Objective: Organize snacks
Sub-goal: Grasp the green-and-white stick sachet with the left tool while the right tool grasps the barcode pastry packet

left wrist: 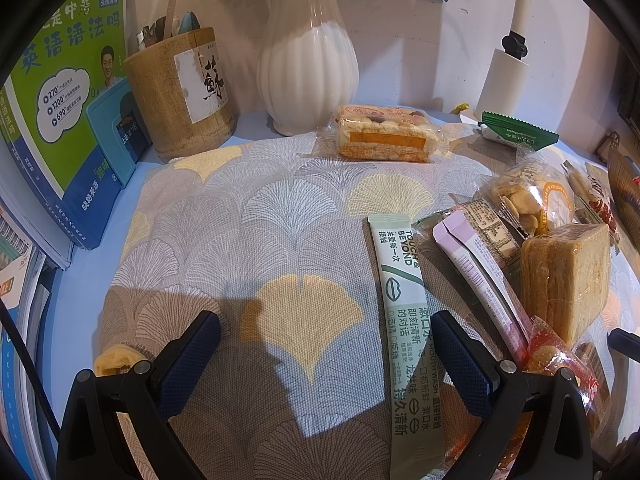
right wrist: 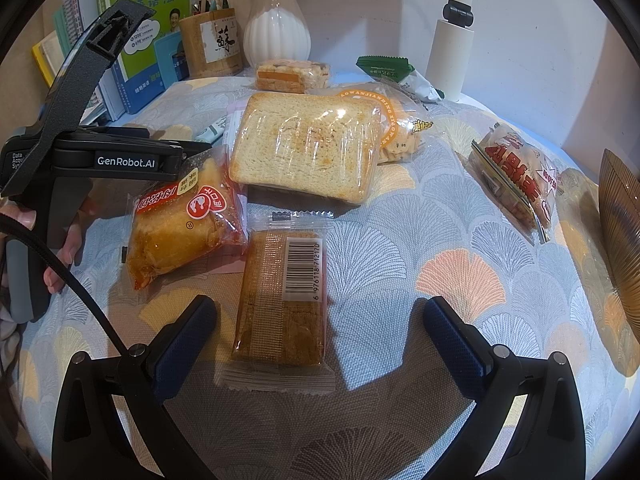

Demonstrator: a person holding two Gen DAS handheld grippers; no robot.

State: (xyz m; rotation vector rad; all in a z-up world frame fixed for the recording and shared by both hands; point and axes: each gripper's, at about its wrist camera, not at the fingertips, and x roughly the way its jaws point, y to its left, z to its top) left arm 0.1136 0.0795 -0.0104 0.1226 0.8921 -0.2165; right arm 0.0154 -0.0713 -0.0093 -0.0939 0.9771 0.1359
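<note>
Snacks lie scattered over a leaf-patterned cloth [left wrist: 248, 240] on a blue desk; at far left, books [left wrist: 68, 92] lean against the wall, with a wooden pen holder [left wrist: 180, 92] and a white ribbed vase [left wrist: 308, 60] just beside them. The left gripper [left wrist: 324, 360] hovers low over bare cloth, its jaws spread wide and holding nothing; its right finger overlaps a long green mouthwash sachet [left wrist: 404, 320], though whether it touches cannot be told. A wrapped layered cake [left wrist: 380, 136] sits near the vase's foot; a pink stick packet [left wrist: 480, 272] lies just right of the green sachet, beside a wrapped toast slab [left wrist: 564, 280], and a green wrapper [left wrist: 520, 132] rests at the back.

In the right wrist view, the other handheld unit appears at left, its front touching a red-printed bun packet [right wrist: 184, 228]; the right gripper [right wrist: 320, 328] is likewise wide open and empty, with a barcoded brown cake bar [right wrist: 280, 300] lying on the cloth between its fingers, nearer the left one; behind it lies the wrapped toast [right wrist: 308, 148], then a bag of small crackers [right wrist: 400, 132], and well apart at right a red-lettered snack bag [right wrist: 516, 180].
</note>
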